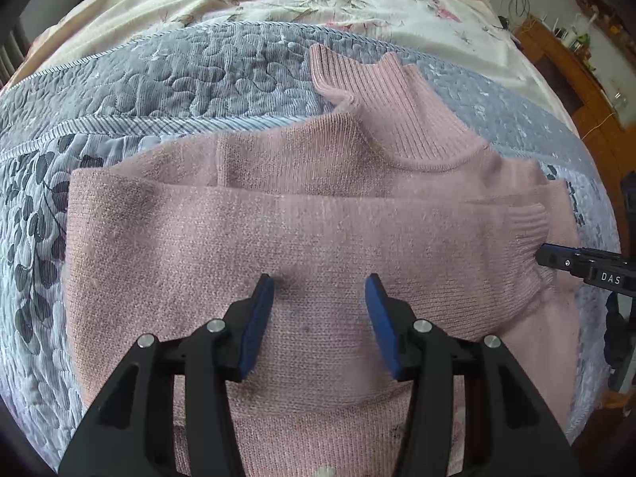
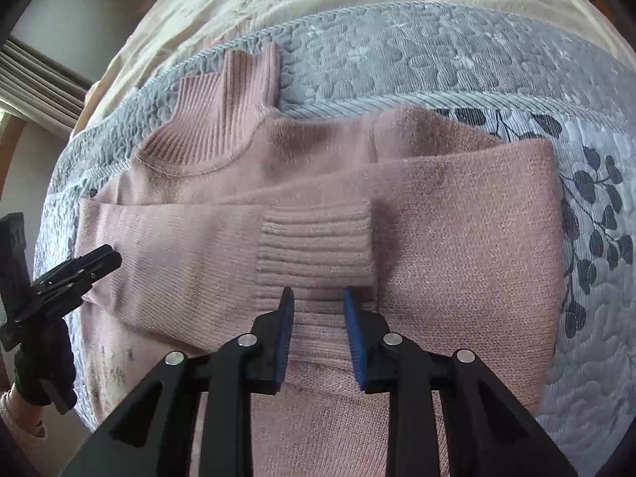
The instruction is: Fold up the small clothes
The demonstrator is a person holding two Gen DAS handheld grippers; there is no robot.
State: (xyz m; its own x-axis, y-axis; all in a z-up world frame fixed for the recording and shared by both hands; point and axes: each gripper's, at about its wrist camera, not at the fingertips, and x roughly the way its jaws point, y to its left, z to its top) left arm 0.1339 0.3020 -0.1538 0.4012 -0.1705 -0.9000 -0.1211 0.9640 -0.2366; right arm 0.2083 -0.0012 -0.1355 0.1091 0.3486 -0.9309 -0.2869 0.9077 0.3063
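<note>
Grey quilt (image 1: 167, 79) on bed, w/ pink sweater (image 1: 318, 238) flat on it, neck away. Looks approx halfway: both sleeves folded across chest, ribbed cuff (image 2: 314, 242) on top; body fold still left. Left gripper (image 1: 320, 290) open, holding nothing. Right gripper (image 2: 318, 302) open over cuff, empty.

Black left claw (image 1: 320, 290) and right claw (image 2: 318, 302), blue pads, silver screws.
</note>
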